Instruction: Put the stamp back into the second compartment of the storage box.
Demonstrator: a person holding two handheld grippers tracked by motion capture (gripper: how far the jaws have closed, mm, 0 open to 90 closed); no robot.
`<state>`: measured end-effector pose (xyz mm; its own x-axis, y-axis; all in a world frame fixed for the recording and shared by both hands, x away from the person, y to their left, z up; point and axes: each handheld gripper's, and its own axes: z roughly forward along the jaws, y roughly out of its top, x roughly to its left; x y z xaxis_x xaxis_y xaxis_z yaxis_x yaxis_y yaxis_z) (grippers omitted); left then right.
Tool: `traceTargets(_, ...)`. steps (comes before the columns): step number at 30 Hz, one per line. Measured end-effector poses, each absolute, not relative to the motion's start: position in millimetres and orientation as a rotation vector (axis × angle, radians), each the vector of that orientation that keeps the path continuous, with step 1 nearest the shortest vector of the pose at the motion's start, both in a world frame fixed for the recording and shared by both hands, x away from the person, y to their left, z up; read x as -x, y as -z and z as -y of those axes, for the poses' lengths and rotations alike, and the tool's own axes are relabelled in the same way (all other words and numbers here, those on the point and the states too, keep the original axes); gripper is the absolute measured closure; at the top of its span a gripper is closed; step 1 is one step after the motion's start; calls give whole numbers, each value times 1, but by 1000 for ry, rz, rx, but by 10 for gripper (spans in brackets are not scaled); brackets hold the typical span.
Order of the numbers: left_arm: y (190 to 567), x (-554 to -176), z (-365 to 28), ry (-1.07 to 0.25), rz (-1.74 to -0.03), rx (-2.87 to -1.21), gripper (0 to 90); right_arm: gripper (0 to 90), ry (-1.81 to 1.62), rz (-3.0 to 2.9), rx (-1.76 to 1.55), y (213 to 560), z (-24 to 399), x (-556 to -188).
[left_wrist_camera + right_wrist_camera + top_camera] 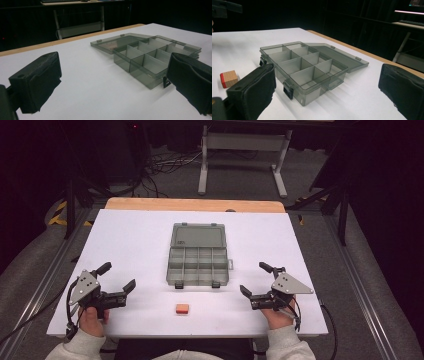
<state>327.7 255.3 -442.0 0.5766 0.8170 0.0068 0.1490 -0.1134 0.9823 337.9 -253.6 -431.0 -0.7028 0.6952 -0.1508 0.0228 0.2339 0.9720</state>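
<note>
The block (182, 308) sits on the bench (135, 245) near its front edge, just before the open box (198, 265), midway between 2 wide, empty grippers: left gripper (120, 277), right gripper (253, 279). Neither hand is clearly nearer.

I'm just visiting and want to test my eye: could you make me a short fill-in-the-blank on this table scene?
1. The lid of the grey compartment box lies ____.
2. The small wooden block lies ____ the box.
3. The left gripper and right gripper both have their jaws ____.

Missing words: open; outside; open
</note>
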Motion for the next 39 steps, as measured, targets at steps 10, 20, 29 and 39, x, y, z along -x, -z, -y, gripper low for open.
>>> traceTargets(10, 442, -327, -255, -698, -822, -1615, 8, 26, -1516, -1938, -643, 431, 252, -337)
traceTargets(20, 441, -326, -254, -699, -821, -1608, 9, 33, -1516, -1951, -659, 431, 252, -338)
traceTargets(29, 440, -325, -255, -700, -819, -1608, 9, 45, -1520, -1959, -663, 431, 252, -338)
traceTargets(39, 440, -325, -255, -700, -815, -1616, 9, 63, -1527, -2018, -639, 424, 241, -344)
